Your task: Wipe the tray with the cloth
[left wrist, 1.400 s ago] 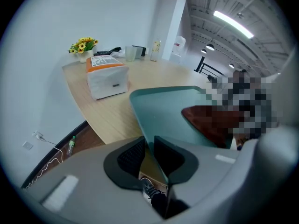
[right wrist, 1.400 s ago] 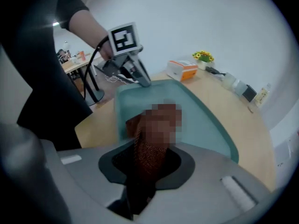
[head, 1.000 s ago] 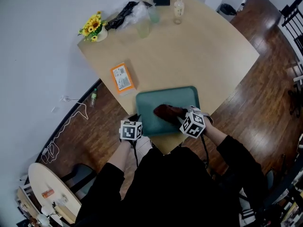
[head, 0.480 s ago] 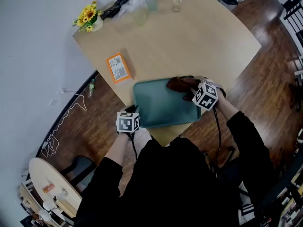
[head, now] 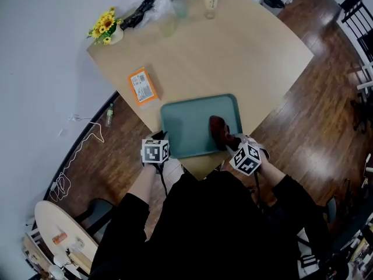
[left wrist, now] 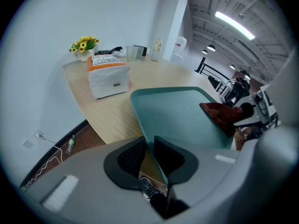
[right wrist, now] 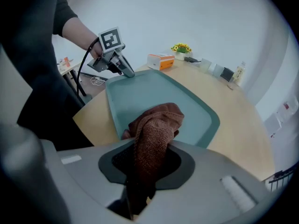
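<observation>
A teal tray (head: 187, 125) lies near the table's front edge. My left gripper (head: 161, 147) is shut on the tray's near left corner rim (left wrist: 148, 146), seen edge-on between its jaws. My right gripper (head: 233, 142) is shut on a reddish-brown cloth (head: 218, 130), which rests on the tray's near right part. In the right gripper view the cloth (right wrist: 154, 134) bunches up out of the jaws onto the tray (right wrist: 140, 94), and the left gripper (right wrist: 122, 68) shows at the tray's far corner.
An orange and white box (head: 141, 87) lies left of the tray. At the table's far end stand sunflowers in a vase (head: 106, 29), a black bag (head: 140, 11), cups (head: 168, 23) and a bottle (head: 210, 0). Wooden floor surrounds the table.
My right gripper dragged the cloth from the tray's near middle out to its far right corner, then back to the near right part. The left gripper kept its hold on the corner.
</observation>
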`<state>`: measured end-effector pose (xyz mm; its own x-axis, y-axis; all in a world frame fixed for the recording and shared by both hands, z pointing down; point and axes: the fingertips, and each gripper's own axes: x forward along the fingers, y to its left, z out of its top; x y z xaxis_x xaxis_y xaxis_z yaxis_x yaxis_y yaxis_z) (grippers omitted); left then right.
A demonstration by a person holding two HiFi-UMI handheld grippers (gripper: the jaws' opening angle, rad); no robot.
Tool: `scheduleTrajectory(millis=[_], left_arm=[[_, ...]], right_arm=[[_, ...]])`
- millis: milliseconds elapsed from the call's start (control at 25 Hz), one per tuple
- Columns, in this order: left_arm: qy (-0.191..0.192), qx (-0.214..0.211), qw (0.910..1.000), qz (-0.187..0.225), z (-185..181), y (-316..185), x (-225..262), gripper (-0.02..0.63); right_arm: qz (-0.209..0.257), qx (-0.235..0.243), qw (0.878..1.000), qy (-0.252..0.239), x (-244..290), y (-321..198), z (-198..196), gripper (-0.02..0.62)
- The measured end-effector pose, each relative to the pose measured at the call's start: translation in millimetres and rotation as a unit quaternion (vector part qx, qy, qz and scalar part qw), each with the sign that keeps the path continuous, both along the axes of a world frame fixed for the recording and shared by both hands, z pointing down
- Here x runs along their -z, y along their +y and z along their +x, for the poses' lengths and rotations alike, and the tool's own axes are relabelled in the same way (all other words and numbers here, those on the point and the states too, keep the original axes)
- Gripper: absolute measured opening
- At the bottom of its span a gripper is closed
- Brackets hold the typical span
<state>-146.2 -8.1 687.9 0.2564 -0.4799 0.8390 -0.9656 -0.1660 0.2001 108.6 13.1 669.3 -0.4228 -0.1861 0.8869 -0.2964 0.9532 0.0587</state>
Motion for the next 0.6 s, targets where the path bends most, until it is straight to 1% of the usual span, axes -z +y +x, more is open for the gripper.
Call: scheduleTrajectory(millis=[80, 160, 280, 360, 480, 600], left_arm=[[0.001, -0.001, 1.0, 0.001, 1.1, -0.2, 0.5, 0.046], [0.001, -0.001, 1.0, 0.003, 2.7, -1.6, 2.3, 0.046], [0.01, -0.001, 0.9999, 0.009, 5.4, -1.9, 4.5, 0.046], [0.025, -0.002, 0.9995, 0.021, 5.8, -1.0, 5.4, 0.046], [0.059, 0.001, 0.9977, 0.035, 3.6, -2.0, 5.7, 0.044], [0.095, 0.031, 0.9947, 0.023, -0.4, -2.4, 5.4, 0.031]], right_arm=[[-0.004, 0.019, 1.0, -0.001, 1.6, 3.1, -30.8, 0.081], [-0.004, 0.069, 0.998, -0.009, 4.9, 16.7, -75.6, 0.081], [-0.016, 0.149, 0.988, -0.039, 8.9, 48.2, -150.3, 0.08], [-0.021, 0.184, 0.981, -0.048, 5.9, 58.9, -191.0, 0.081], [-0.019, 0.211, 0.977, -0.038, -3.0, 49.9, -225.1, 0.081], [-0.019, 0.243, 0.97, -0.015, -5.8, 30.0, -230.6, 0.08]])
